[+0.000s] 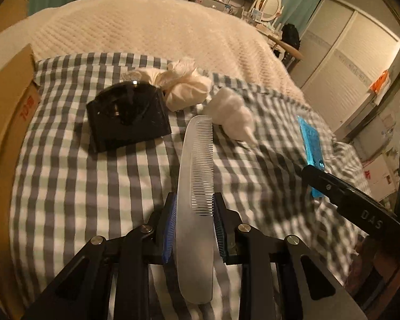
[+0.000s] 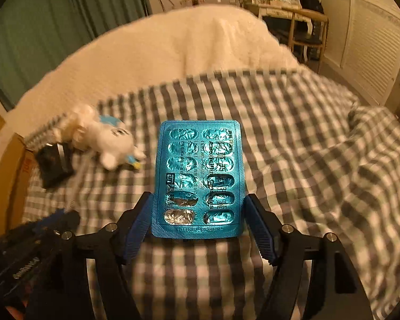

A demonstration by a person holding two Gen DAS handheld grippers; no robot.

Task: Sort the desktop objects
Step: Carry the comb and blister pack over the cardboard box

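My left gripper (image 1: 195,200) is shut on a translucent white comb (image 1: 197,154), which sticks out forward over the checked cloth (image 1: 80,186), teeth to the right. A blue blister pack of pills (image 2: 197,160) lies flat on the checked cloth (image 2: 293,146) between the fingers of my right gripper (image 2: 198,197). That gripper stands open, with a narrow gap at its right pad (image 2: 261,229). In the left wrist view the same blister pack (image 1: 310,144) shows at the right with one black finger (image 1: 341,192) of the right gripper beside it.
A black box (image 1: 128,117) (image 2: 53,165) sits at the far left of the cloth. Beside it lie a white cloth bundle (image 1: 184,85) and a white plush toy (image 1: 232,112) (image 2: 112,141). A cardboard box (image 1: 10,112) borders the left edge. A cream blanket (image 2: 186,42) lies beyond.
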